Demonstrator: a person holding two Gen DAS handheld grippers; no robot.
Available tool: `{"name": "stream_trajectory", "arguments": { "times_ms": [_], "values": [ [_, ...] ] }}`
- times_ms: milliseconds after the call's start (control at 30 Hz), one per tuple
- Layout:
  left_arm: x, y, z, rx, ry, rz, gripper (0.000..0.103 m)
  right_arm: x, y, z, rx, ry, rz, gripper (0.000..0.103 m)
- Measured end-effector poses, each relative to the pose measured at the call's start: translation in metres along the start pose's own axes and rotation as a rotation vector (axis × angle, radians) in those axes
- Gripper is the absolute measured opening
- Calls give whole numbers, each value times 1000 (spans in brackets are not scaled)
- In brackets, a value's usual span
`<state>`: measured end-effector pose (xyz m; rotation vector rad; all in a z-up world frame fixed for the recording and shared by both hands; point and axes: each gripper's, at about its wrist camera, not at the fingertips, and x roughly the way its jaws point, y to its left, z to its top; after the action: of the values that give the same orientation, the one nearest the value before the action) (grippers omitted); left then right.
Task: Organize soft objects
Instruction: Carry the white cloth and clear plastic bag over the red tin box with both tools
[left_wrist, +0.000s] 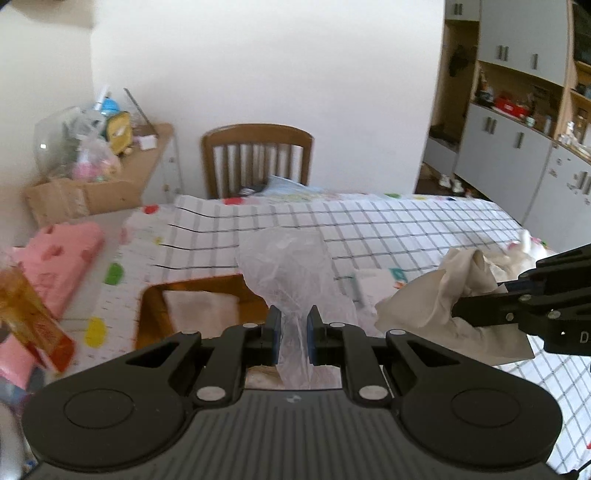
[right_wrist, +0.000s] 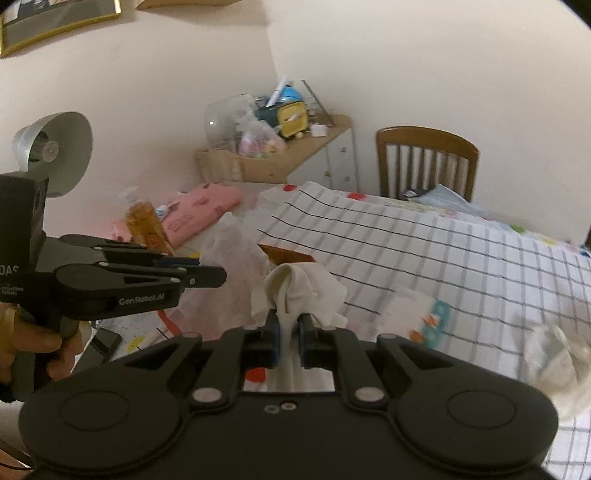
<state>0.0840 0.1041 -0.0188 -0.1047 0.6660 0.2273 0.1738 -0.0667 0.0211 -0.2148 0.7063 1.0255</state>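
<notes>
Translucent plastic — a thin crumpled bag (left_wrist: 291, 269) — runs straight between the blue pads of the left gripper (left_wrist: 293, 325), which is closed down on it, the bulk billowing up beyond the fingertips over the wooden tray (left_wrist: 147, 314). Just to its right, the right gripper (right_wrist: 288, 328) pinches a cream cloth (right_wrist: 299, 291) the same way — a narrow fold squeezed between the fingers, the rest bunched above them. Both hang over the checked tablecloth (left_wrist: 406, 229).
</notes>
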Motion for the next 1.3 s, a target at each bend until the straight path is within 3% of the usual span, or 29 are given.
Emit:
{"name": "stream_trajectory", "arguments": {
  "times_ms": [233, 633, 933, 1300],
  "values": [
    [-2, 32, 5, -2, -6, 84, 14, 33, 21, 22, -21, 20, 37, 9],
    [25, 63, -6, 16, 64, 196, 14, 103, 39, 41, -59, 104, 40, 9],
    [55, 59, -21, 18, 153, 178, 14, 150, 39, 36, -79, 175, 5, 9],
    [75, 62, -34, -52, 224, 115, 14, 173, 28, 20, -43, 240, 35, 12]
  ]
}}
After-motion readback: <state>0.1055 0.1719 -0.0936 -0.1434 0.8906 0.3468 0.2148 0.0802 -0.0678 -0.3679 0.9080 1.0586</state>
